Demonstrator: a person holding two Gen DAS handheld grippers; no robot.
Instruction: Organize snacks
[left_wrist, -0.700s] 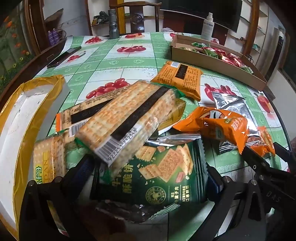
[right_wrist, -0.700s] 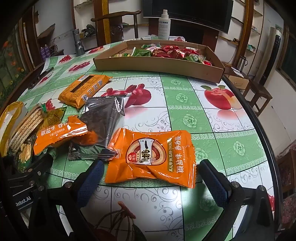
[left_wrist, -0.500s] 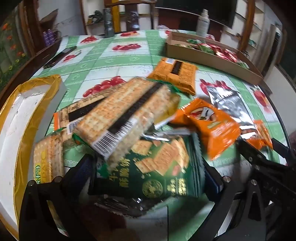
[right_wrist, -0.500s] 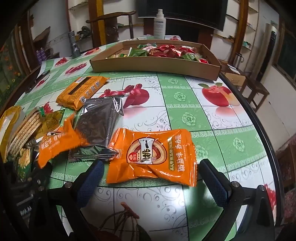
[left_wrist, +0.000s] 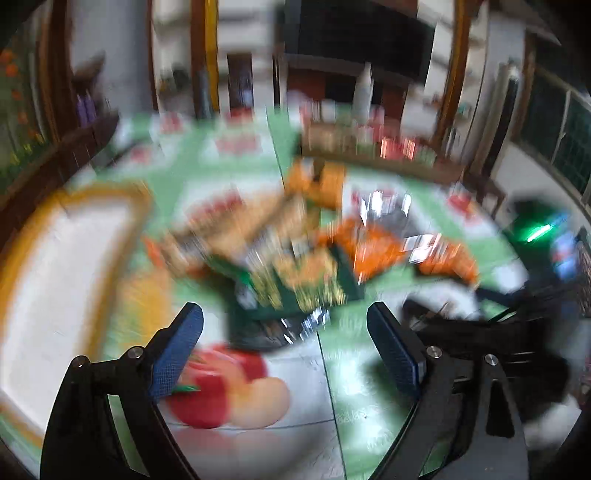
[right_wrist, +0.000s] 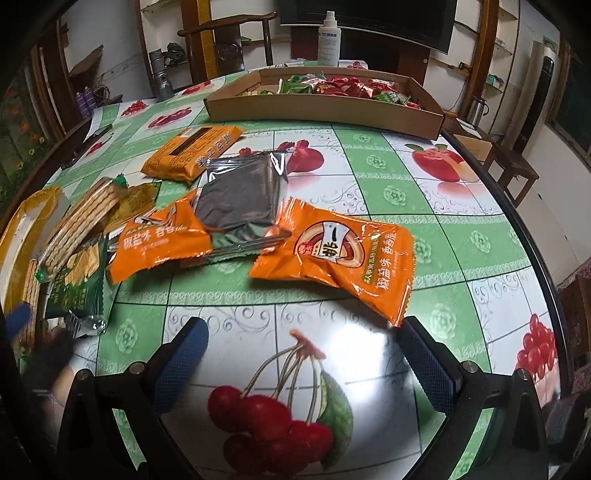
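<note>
Loose snacks lie on the fruit-print tablecloth. In the right wrist view, an orange snack bag (right_wrist: 340, 254) lies just beyond my open, empty right gripper (right_wrist: 304, 341). A second orange bag (right_wrist: 159, 240), a silver packet (right_wrist: 240, 195), an orange cracker pack (right_wrist: 194, 151), a cracker sleeve (right_wrist: 81, 225) and a green cracker bag (right_wrist: 77, 280) lie to the left. The left wrist view is badly blurred; my left gripper (left_wrist: 284, 325) is open and empty, short of the green cracker bag (left_wrist: 295, 288).
A cardboard tray (right_wrist: 325, 110) with red and green wrapped snacks stands at the back. A yellow-rimmed white box (left_wrist: 48, 280) lies at the left. The table's dark curved edge (right_wrist: 532, 236) runs along the right. A spray bottle (right_wrist: 328, 37) and chair stand behind the tray.
Both grippers have pulled back from the snacks. The left camera is now in fast motion and blurred. The orange bag in front of the right gripper now lies tilted and farther away.
</note>
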